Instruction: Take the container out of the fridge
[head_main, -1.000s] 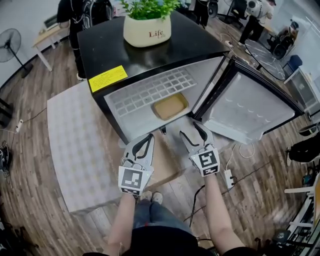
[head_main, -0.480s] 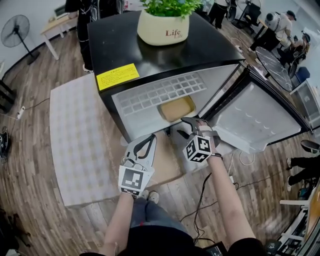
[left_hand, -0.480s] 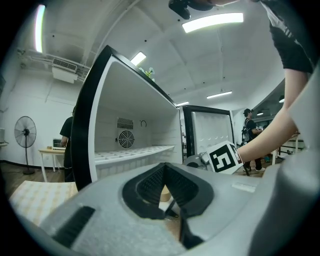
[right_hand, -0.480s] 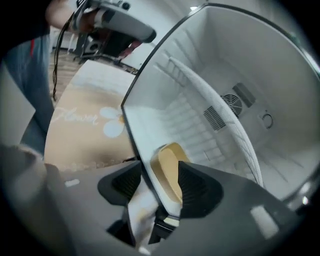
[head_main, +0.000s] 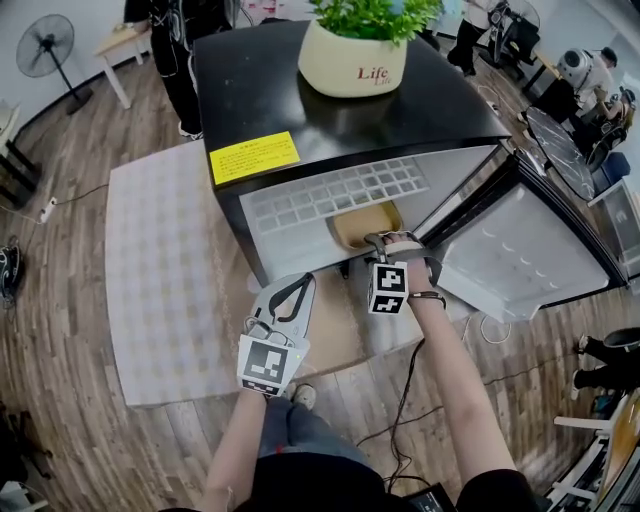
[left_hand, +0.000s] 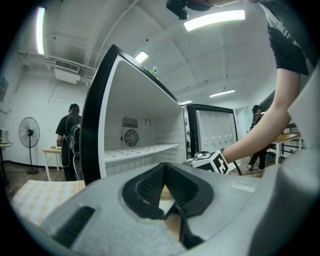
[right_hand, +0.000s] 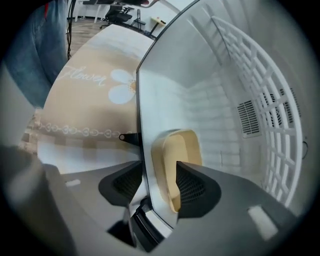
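Observation:
A tan shallow container (head_main: 364, 223) lies on the floor of the small black fridge (head_main: 330, 110), just inside the opening. My right gripper (head_main: 386, 240) is rolled on its side at the fridge's front lip. In the right gripper view its jaws are closing around the container (right_hand: 181, 150) and the white floor edge (right_hand: 142, 150): one pad over the near rim, the other outside the lip, right gripper (right_hand: 158, 171) pads not seen pressing. My left gripper (head_main: 299, 284) hangs in front of the fridge with jaw tips touching, left gripper (left_hand: 164, 168) holding nothing.
The fridge door (head_main: 520, 250) stands open to the right. A white wire shelf (head_main: 340, 188) spans the fridge above the container. A potted plant (head_main: 360, 45) sits on top. A checked mat (head_main: 165, 270) lies on the wooden floor at the left. People stand behind.
My right gripper has moved forward to the fridge opening and rolled on its side, its jaws now around the container's near rim. The left gripper has stayed put.

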